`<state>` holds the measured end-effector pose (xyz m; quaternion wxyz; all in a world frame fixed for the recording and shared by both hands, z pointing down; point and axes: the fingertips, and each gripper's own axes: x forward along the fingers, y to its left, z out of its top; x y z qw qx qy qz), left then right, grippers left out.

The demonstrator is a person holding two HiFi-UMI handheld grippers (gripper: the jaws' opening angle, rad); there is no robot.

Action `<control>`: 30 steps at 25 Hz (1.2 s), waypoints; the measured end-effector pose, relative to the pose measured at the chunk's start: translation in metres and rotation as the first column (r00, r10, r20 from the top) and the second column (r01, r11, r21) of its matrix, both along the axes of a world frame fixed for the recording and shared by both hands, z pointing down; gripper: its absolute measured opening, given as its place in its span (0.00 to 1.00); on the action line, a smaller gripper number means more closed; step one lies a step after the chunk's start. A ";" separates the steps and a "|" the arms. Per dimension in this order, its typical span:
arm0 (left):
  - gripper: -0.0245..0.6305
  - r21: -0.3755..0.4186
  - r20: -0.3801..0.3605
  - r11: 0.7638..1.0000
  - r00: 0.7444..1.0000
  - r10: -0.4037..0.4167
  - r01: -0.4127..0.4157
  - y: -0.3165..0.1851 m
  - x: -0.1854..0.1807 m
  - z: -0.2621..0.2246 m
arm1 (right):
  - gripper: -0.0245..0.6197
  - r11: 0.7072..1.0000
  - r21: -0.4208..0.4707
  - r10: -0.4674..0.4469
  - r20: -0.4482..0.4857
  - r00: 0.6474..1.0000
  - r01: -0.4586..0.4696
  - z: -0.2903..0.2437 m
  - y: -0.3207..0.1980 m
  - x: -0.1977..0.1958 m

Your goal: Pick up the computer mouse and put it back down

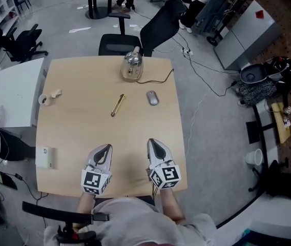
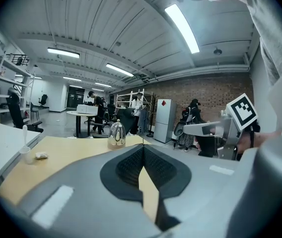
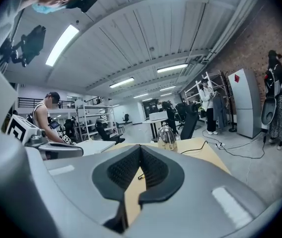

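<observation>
worktop [image 1: 74,117]: pale matt wood | kettle [image 1: 131,65]: mirror-bright metal | rod [image 1: 118,105]: glossy brass-coloured metal | computer mouse [image 1: 152,98]: smooth grey plastic | left tongs [image 1: 104,148], right tongs [image 1: 153,143]: matt grey plastic, ribbed black pads [image 2: 131,165]

In both gripper views the computer mouse [image 1: 152,98] was hidden behind the left claw [image 2: 142,148] and the right claw [image 3: 140,148]. The pale lump [image 1: 56,93] beside the cup [image 1: 44,100] on the table [image 1: 74,132] was too small to be identified. The person's torso [image 1: 135,222] was cut off by the head view's lower edge.

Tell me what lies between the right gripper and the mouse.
Nothing: in the head view, only bare table separates the right gripper from the mouse.
</observation>
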<state>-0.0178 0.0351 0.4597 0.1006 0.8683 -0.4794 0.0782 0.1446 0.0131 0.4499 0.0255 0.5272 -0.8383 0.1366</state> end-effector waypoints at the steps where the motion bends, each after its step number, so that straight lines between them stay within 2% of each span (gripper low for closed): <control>1: 0.07 0.002 0.002 1.000 1.000 0.001 -0.001 0.000 -0.001 0.000 | 0.05 1.000 0.009 -0.004 -0.008 1.000 0.004 -0.001 0.002 -0.002; 5: 0.07 0.010 0.004 1.000 1.000 -0.008 0.008 0.002 -0.005 -0.003 | 0.05 1.000 0.022 -0.005 -0.019 1.000 0.005 -0.005 0.007 -0.001; 9: 0.07 0.016 0.004 1.000 1.000 -0.017 0.017 0.002 -0.007 -0.006 | 0.05 1.000 0.009 -0.005 0.016 1.000 0.005 -0.007 0.014 -0.002; 18: 0.07 0.019 0.000 0.999 0.999 -0.032 0.032 0.004 -0.013 -0.009 | 0.05 1.000 -0.019 -0.013 0.005 1.000 0.013 0.000 0.031 -0.007; 25: 0.07 0.012 0.007 0.999 0.999 -0.040 0.040 0.006 -0.017 -0.008 | 0.05 0.997 -0.007 -0.073 -0.116 0.991 0.073 0.009 0.044 -0.022; 30: 0.07 0.015 0.006 0.999 0.999 -0.043 0.043 0.006 -0.017 -0.009 | 0.05 0.998 -0.010 -0.062 -0.127 0.990 0.061 0.010 0.041 -0.021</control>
